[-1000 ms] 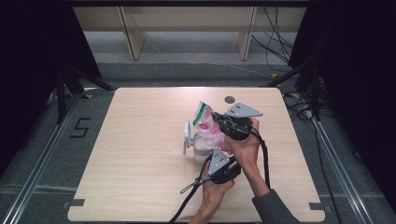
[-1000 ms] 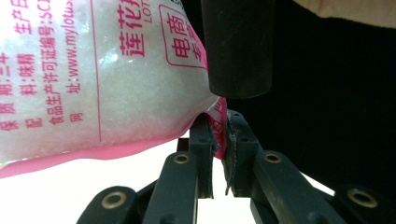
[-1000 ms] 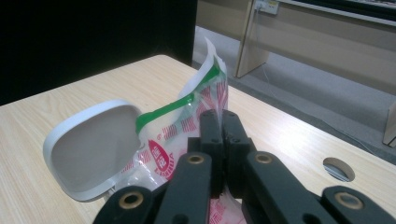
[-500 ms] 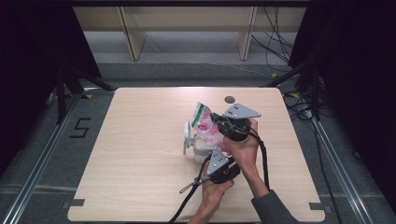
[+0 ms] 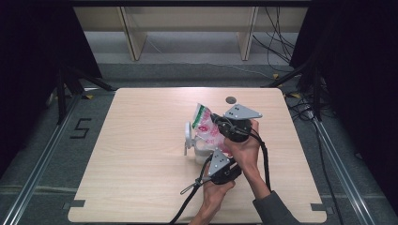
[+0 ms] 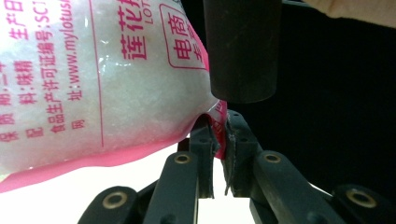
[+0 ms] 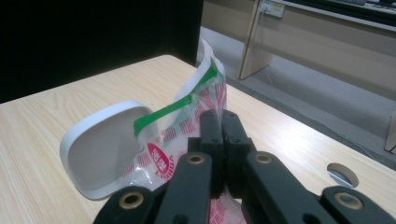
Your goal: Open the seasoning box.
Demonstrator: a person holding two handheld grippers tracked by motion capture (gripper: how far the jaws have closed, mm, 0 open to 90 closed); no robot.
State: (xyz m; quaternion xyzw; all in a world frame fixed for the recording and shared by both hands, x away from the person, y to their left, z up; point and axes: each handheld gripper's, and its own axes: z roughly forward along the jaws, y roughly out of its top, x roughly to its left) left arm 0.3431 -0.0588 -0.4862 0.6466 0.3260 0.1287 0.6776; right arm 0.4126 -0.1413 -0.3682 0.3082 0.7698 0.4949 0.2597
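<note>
A clear bag of white granules, printed in pink with a green strip near its top, hangs tilted between both grippers above a white tub with its lid swung up. My right gripper is shut on the bag's upper side edge, and the white lid stands just behind the bag. My left gripper is shut on the pink sealed corner at the bag's bottom, with the filled bag bulging to the left of the jaws.
The light wooden table has a round cable hole near its far edge, also seen as a hole past the right jaws. Black cables trail from both grippers toward the person. Dark curtains flank the table.
</note>
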